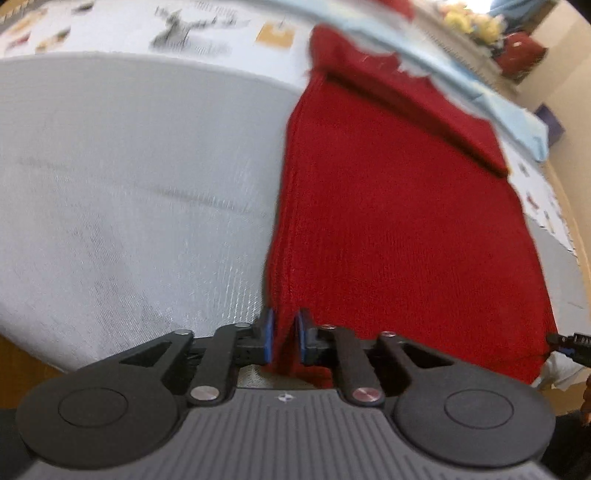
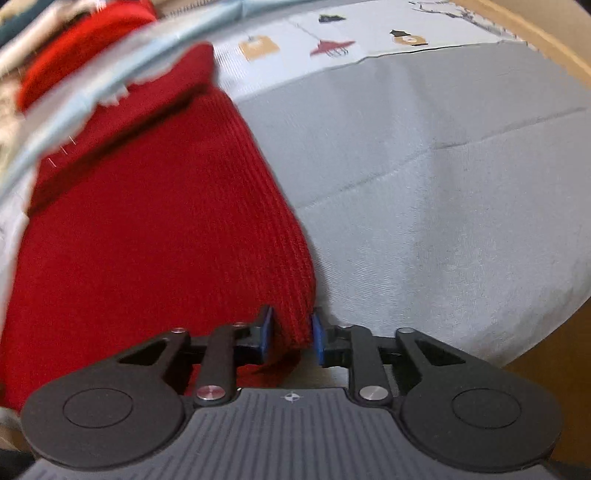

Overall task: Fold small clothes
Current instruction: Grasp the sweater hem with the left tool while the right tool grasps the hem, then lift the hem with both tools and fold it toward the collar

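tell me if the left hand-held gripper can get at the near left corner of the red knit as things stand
Probably yes. The left hand-held gripper already has the near left corner of the red knit between its blue pads. The fabric fills the gap and nothing blocks it. The grey mat beside it lies bare.

Both views came from fisheye cameras riding on the grippers, each looking forward and steeply down along its own two fingers. The left wrist camera sat close above the left gripper point(image 1: 284, 338) at the near left corner of the red knit garment point(image 1: 399, 221), with the grey cloth point(image 1: 129, 184) spreading to its left. The right wrist camera sat just as close over the right gripper point(image 2: 291, 336) at the opposite near corner — the garment to its left, grey cloth to its right. Both shared the garment and the printed sheet point(image 1: 129, 29) beyond — and the left view caught the other gripper's tip at its right edge.
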A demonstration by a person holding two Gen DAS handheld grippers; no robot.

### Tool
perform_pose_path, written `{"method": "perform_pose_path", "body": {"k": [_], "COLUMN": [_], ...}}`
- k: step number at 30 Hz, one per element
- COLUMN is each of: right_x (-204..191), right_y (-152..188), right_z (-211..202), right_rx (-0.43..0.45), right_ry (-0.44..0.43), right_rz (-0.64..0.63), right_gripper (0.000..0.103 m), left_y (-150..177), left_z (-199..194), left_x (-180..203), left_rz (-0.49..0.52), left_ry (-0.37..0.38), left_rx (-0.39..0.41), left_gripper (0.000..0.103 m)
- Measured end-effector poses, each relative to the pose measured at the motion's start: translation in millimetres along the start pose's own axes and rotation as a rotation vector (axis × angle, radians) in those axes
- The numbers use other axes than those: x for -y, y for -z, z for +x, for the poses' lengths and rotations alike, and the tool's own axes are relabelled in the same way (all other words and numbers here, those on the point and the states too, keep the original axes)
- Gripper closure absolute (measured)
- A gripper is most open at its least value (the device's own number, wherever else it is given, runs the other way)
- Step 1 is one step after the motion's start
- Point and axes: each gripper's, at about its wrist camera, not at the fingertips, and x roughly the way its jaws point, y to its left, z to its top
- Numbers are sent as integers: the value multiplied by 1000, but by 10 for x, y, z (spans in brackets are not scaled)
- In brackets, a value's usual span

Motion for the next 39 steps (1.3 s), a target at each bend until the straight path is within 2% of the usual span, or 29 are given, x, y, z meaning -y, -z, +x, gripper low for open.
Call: {"method": "perform_pose_path", "body": {"k": [2, 5, 8, 10, 11, 16, 18, 20, 21, 22, 23, 26, 29, 31, 34, 35, 36, 37, 39], "right_x": [-32, -107, -100, -98, -103, -152, -130, -119, -116, -127, -150, -188, -191, -209, -240, -210, -167, -167, -125], "right_y": [-7, -6, -7, 12, 7, -18, -14, 22, 38, 47, 47, 41, 19, -20, -81, -103, -128, -166, -188], "right_z": [72, 114, 117, 103, 96, 11, -5, 34, 53, 56, 39, -32, -243, -453, -702, -837, -960, -947, -1125], "right_rx": [-16, -15, -11, -8, -6, 42, 43, 17, 5, 4, 9, 29, 86, 148, 199, 221, 239, 244, 269], "right_ry": [38, 48, 48, 42, 35, 14, 19, 45, 52, 54, 55, 37, -19, -84, -157, -194, -231, -245, -291], "right_rz": [-31, -48, -46, -59, -64, -91, -93, -91, -95, -105, -122, -133, -125, -120, -92, -67, -42, -33, -12], "right_gripper": [73, 73, 72, 78, 82, 83, 79, 72, 72, 74, 81, 84, 85, 86, 87, 88, 95, 97, 98], "left_y": [-41, -67, -37, -29, -7, 13, 29, 36, 43, 51, 56, 71, 52, 13, -62, -100, -124, -145, -155], "left_z": [84, 104, 109, 126, 124, 114, 123, 124, 123, 118, 112, 54, -99, -286, -604, -729, -823, -933, -1113], "left_x": [-27, -15, 35, 100, 107, 100, 77, 94, 122, 140, 155, 192, 211, 199, 216, 212, 209, 206, 213], "left_rz": [-11, -28, 19, 56, 65, 62, 42, 63, 83, 96, 104, 120, 121, 94, 115, 119, 117, 118, 116], "left_ry": [-8, 6, -7, -17, -19, -20, -21, -27, -35, -42, -45, -52, -35, 13, 73, 94, 112, 126, 143], "left_rx": [-9, -2, 1, 6, 9, 11, 5, 4, 8, 12, 16, 40, 83, 118, 182, 200, 212, 227, 241], "left_gripper": [80, 79, 79, 81, 89, 89, 83, 83, 83, 84, 87, 92, 93, 94, 95, 95, 97, 97, 97]}}
